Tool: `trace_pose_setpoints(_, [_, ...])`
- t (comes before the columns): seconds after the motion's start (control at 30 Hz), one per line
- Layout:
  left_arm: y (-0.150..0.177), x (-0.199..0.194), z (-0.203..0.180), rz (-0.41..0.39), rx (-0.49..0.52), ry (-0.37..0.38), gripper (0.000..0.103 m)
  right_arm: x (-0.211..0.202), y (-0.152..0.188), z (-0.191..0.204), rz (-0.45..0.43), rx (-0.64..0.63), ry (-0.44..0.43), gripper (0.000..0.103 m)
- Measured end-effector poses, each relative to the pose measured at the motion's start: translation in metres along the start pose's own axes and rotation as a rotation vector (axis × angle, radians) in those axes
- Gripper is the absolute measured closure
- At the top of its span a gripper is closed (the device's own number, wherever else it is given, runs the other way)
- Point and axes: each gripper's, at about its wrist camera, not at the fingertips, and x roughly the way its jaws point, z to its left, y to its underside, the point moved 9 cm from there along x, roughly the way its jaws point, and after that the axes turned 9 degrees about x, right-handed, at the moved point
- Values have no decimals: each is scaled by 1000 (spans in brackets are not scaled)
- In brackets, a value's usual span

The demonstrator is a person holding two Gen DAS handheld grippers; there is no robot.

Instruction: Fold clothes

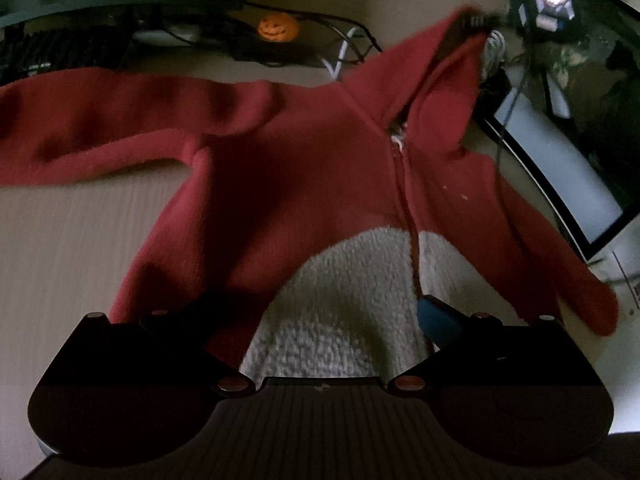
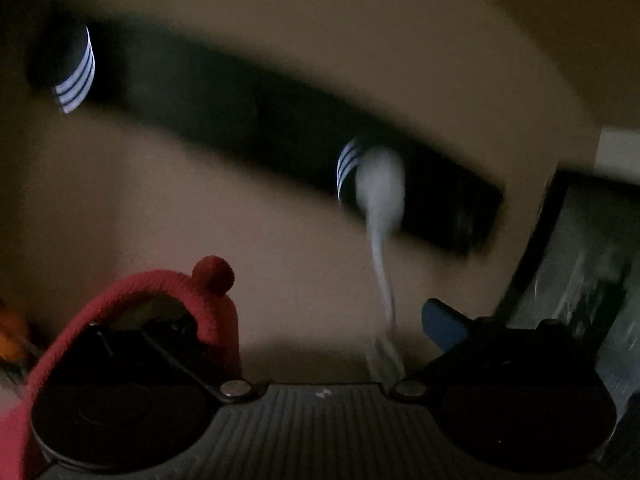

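A red hooded fleece jacket (image 1: 304,168) lies front-up on the pale wooden worktop (image 1: 72,248), filling the middle of the left wrist view. Its cream belly panel (image 1: 344,300) sits at 6 o'clock, split by the zip line (image 1: 404,184) running up toward 12 o'clock. One sleeve (image 1: 92,124) stretches flat toward 9 o'clock; the other sleeve (image 1: 560,264) trails down toward 4 o'clock.

The left hand-held gripper (image 1: 320,316) hangs just above the cream panel with its two fingers spread wide; nothing sits between them, and its blue fingertip pad (image 1: 438,322) lies at the zip's lower end.

The hood (image 1: 448,80) is pulled up off the worktop toward 1 o'clock, its tip meeting a dark, blurred shape (image 1: 476,20) there. Behind the jacket, at 12 o'clock, a small orange pumpkin figure (image 1: 279,27) stands among dark cables (image 1: 344,36). A dark screen (image 1: 592,136) occupies the 3 o'clock edge.

The right wrist view is dim and motion-blurred. The right hand-held gripper (image 2: 320,312) has its fingers apart, and red fleece (image 2: 160,292) with a small round bobble (image 2: 213,275) wraps over the finger at 8 o'clock; whether that fabric is truly pinched cannot be told. A white cord (image 2: 380,216) hangs blurred near the centre, in front of a long dark bar (image 2: 240,124) bearing white stripe marks (image 2: 76,76).
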Motion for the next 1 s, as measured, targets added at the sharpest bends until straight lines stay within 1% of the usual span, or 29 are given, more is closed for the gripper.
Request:
trace_pose_setpoints(0.1, [-1,0,1,2,-25,-3,0,-24,-33,18,-92,-1,-62,0])
trace_pose_setpoints(0.27, [-4,3,1,5,-70,-15,0,-43,-77,55,-204,-27,-147,0])
trace_pose_setpoints(0.4, [-11,7,1,1,-127,7,0,-65,-111,84,-335,-80,-206,0])
trace_pose_setpoints(0.43, [-14,9,1,0,-142,15,0,-69,-113,90,-339,-95,-220,0])
trace_pose_setpoints(0.53, [-25,18,-2,-10,-177,35,0,-71,-108,105,-280,-129,-265,0])
trace_pose_setpoints(0.57, [-28,22,-4,-15,-183,39,0,-69,-99,109,-225,-147,-282,0])
trace_pose_setpoints(0.67, [-36,33,-10,-22,-173,31,0,-53,-51,116,56,-226,-341,0])
trace_pose_setpoints(0.7, [-38,35,-10,-21,-166,31,0,-52,-35,112,128,-231,-354,0])
trace_pose_setpoints(0.77, [-40,36,-10,-16,-155,41,0,-58,-7,93,215,-184,-367,0])
trace_pose_setpoints(0.8, [-41,36,-9,-12,-149,52,0,-64,1,80,249,-133,-374,0])
trace_pose_setpoints(0.9, [-40,30,-4,-6,-154,86,0,-78,16,47,363,79,-430,0])
trace_pose_setpoints(0.93, [-40,25,-1,-10,-168,100,0,-85,25,37,398,128,-460,0])
trace_pose_setpoints(1.0, [-43,4,3,-54,-157,87,0,-101,44,22,444,164,-514,0])
